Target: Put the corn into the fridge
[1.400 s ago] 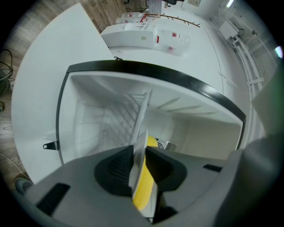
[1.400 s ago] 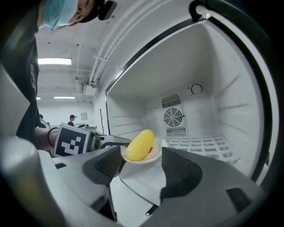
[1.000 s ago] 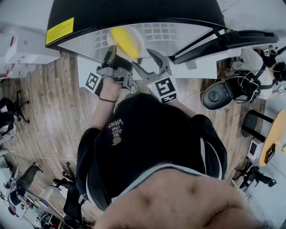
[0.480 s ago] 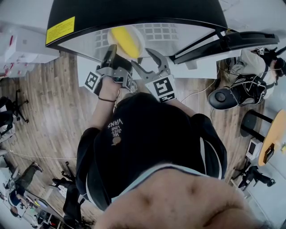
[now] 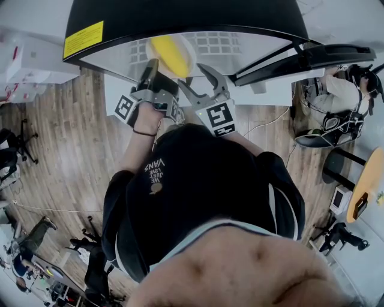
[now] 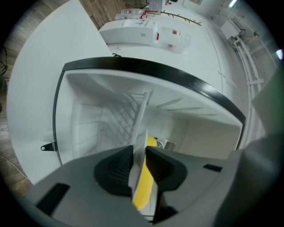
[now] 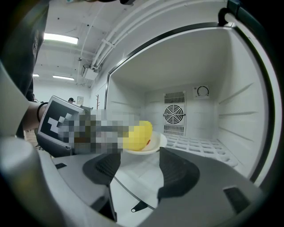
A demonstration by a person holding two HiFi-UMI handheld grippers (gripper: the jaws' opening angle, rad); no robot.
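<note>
Head view: the left gripper pokes into the fridge, with the corn just ahead of it.

Left gripper view: its jaws pinch the plate by the rim, and the corn lies alongside them.

Right gripper view: the right gripper is spread and empty, with the corn ahead-left of it.

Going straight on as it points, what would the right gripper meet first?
Probably the round white plate carrying the yellow corn cob, just ahead of the open right gripper; depth is unclear, so it might slip past toward the fridge's back wall.
</note>
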